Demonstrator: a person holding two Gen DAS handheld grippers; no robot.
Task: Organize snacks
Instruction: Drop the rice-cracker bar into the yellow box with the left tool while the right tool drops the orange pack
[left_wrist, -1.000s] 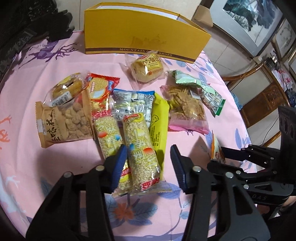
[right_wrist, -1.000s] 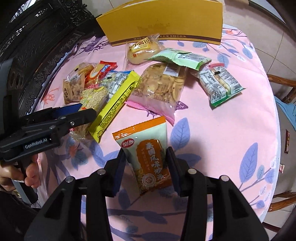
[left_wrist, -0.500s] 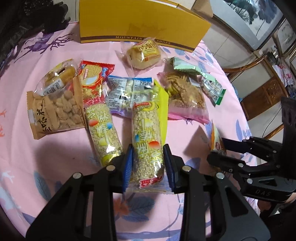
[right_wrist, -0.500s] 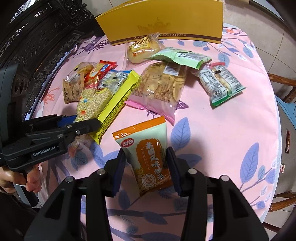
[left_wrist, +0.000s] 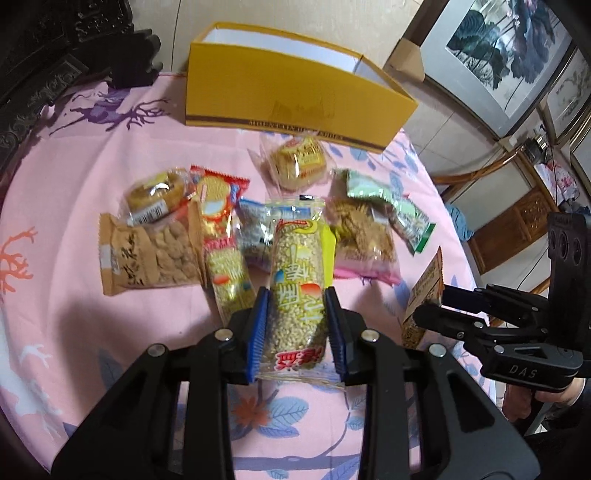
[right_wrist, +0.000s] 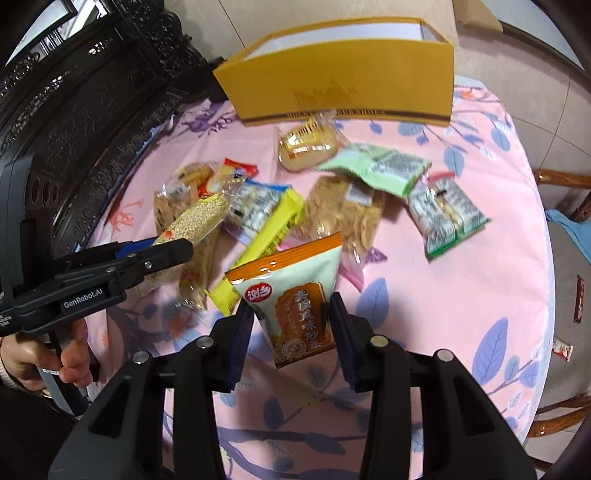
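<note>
My left gripper (left_wrist: 297, 325) is shut on a clear packet of puffed rice bar (left_wrist: 297, 280), which hangs lifted above the pink cloth; it shows too in the right wrist view (right_wrist: 195, 221). My right gripper (right_wrist: 291, 325) has its jaws closing on an orange and white snack packet (right_wrist: 295, 299). The pads press its sides and it is off the table. Beyond both stands an open yellow shoe box (left_wrist: 288, 96). Loose snacks lie between: a second rice bar (left_wrist: 225, 273), a brown nut bag (left_wrist: 147, 258), a bun (left_wrist: 297, 162), a cracker bag (left_wrist: 362, 236).
A yellow bar (right_wrist: 269, 236) and green packets (right_wrist: 447, 214) lie on the round table's pink cloth (right_wrist: 461, 295). Dark carved furniture (right_wrist: 92, 92) stands at the left, wooden chairs (right_wrist: 565, 184) at the right. A hand (right_wrist: 70, 362) holds the left gripper's handle.
The left gripper closed on the rice bar and raised it off the pile. The right gripper lifted the orange packet off the cloth. Both views now show more of the box.
</note>
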